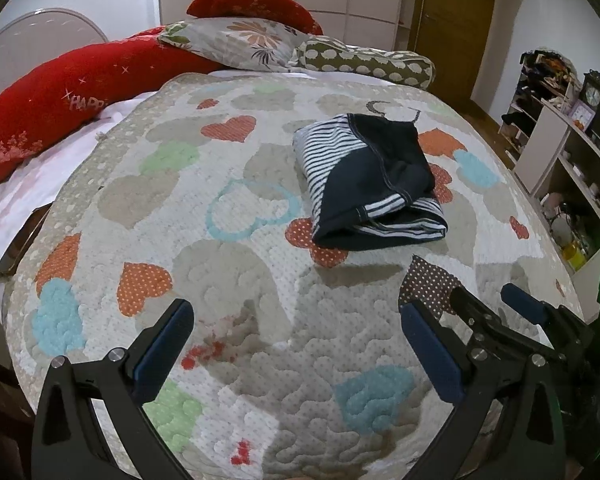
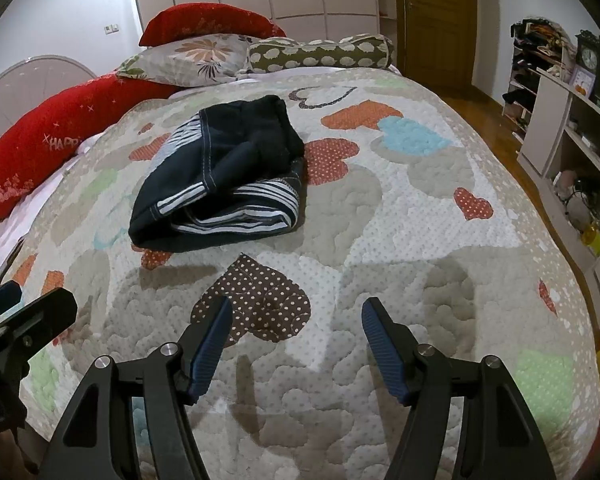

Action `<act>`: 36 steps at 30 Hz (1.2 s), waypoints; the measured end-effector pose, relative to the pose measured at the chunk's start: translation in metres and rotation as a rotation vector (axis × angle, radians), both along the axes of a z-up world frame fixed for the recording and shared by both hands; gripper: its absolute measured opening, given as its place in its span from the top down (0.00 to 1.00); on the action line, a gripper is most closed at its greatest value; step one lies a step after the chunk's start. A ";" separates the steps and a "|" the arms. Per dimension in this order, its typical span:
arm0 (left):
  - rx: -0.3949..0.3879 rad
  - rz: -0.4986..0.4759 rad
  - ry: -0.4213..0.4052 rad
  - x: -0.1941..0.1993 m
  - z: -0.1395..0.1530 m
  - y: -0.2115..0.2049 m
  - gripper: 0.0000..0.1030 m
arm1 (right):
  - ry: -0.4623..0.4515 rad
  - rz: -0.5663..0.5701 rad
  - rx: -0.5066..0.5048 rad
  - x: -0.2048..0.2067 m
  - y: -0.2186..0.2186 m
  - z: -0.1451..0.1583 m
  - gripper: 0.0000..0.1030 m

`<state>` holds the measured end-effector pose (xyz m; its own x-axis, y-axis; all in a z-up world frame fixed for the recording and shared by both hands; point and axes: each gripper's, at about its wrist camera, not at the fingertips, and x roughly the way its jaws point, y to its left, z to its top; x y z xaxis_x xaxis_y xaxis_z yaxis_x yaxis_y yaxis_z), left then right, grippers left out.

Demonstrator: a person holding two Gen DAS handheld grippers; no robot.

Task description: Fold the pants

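Note:
The pants (image 1: 370, 182) lie folded in a compact bundle on the heart-patterned quilt (image 1: 220, 272); they are dark navy with white stripes. They also show in the right wrist view (image 2: 220, 176). My left gripper (image 1: 296, 320) is open and empty, held above the quilt short of the pants. My right gripper (image 2: 296, 320) is open and empty, also back from the pants, over a brown dotted heart. The right gripper shows at the right of the left wrist view (image 1: 480, 312). The left gripper's tip shows at the left edge of the right wrist view (image 2: 24, 300).
Red pillows (image 1: 60, 108), a floral pillow (image 1: 240, 42) and a dotted bolster (image 1: 372, 62) lie at the head of the bed. A dark phone (image 1: 18, 246) lies near the left edge. Shelves (image 2: 572, 152) with clutter stand to the right. A wooden door (image 2: 436, 20) is behind.

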<state>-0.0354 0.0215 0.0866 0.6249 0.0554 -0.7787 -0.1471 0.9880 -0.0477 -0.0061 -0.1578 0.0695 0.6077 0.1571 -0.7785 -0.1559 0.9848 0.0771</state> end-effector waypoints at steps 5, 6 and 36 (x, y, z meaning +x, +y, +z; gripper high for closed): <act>-0.001 -0.004 0.001 -0.001 -0.001 -0.001 0.00 | 0.009 -0.005 -0.012 0.001 0.000 -0.003 0.30; -0.002 -0.004 0.001 -0.001 -0.001 -0.001 0.00 | 0.012 -0.006 -0.013 0.001 0.000 -0.004 0.30; -0.077 -0.003 0.051 0.002 -0.015 0.005 0.00 | 0.011 0.027 -0.049 -0.006 0.013 -0.009 0.28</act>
